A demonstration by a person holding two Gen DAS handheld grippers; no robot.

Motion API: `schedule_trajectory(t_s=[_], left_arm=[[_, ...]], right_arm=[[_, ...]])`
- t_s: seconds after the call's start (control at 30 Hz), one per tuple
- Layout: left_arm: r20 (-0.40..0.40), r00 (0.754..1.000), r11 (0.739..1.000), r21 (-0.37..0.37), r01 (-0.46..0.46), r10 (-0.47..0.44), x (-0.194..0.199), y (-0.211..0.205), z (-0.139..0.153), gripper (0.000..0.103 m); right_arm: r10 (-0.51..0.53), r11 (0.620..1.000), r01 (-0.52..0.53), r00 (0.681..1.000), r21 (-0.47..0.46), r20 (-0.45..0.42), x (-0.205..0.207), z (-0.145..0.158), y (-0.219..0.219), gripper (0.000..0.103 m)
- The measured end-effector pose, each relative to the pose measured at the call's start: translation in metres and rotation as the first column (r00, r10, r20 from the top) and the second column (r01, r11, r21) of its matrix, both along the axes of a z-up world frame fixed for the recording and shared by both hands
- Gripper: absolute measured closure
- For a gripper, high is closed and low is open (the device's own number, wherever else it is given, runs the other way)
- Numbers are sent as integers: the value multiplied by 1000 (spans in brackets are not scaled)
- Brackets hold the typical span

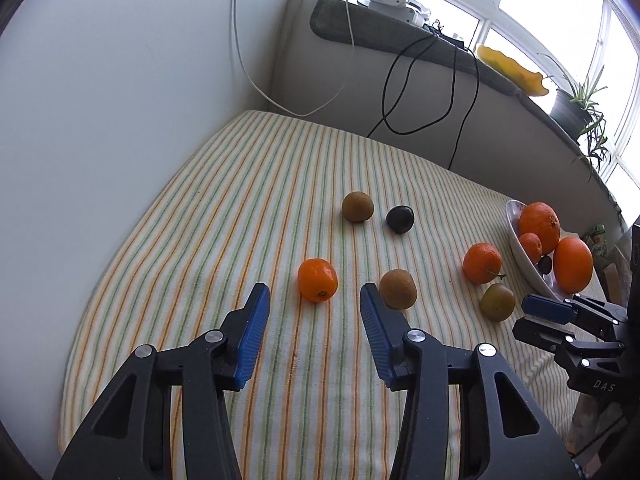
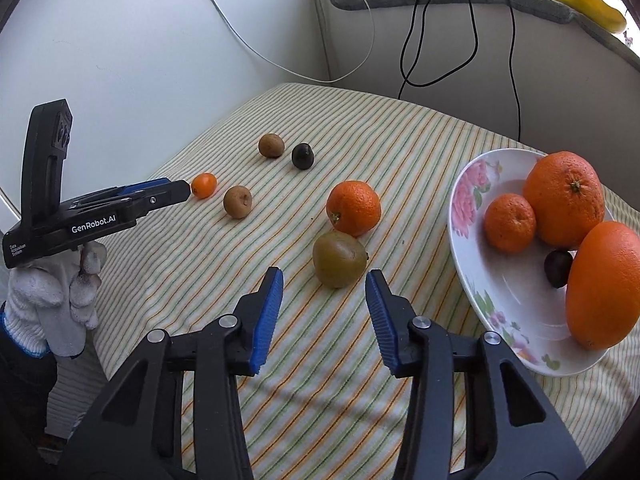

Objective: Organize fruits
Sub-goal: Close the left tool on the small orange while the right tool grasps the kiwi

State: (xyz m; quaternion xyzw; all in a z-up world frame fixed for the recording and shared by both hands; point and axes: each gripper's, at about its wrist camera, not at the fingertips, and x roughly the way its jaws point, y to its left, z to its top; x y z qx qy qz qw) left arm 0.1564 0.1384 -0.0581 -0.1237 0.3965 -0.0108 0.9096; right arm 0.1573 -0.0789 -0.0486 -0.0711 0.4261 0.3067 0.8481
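A striped cloth is covering the table beside a white wall. Right of the right gripper, a floral plate is holding three oranges and a dark plum. Both grippers are hanging part-open and empty, a small orange ahead of the left gripper, a kiwi ahead of the right.

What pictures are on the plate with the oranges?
Pink flowers with green leaves on the white plate, clearest in the right wrist view.

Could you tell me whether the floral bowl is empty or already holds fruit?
Holds fruit: the floral bowl contains three oranges and one small dark fruit.
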Motion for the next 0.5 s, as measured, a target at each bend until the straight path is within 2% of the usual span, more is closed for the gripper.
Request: schedule_trajectory(t_s=[0.5], left_arm=[[-37, 999, 1000, 23, 8, -7, 16, -2, -15, 68]], right_arm=[[-16, 998, 15, 1000, -68, -16, 20, -15, 12, 66]])
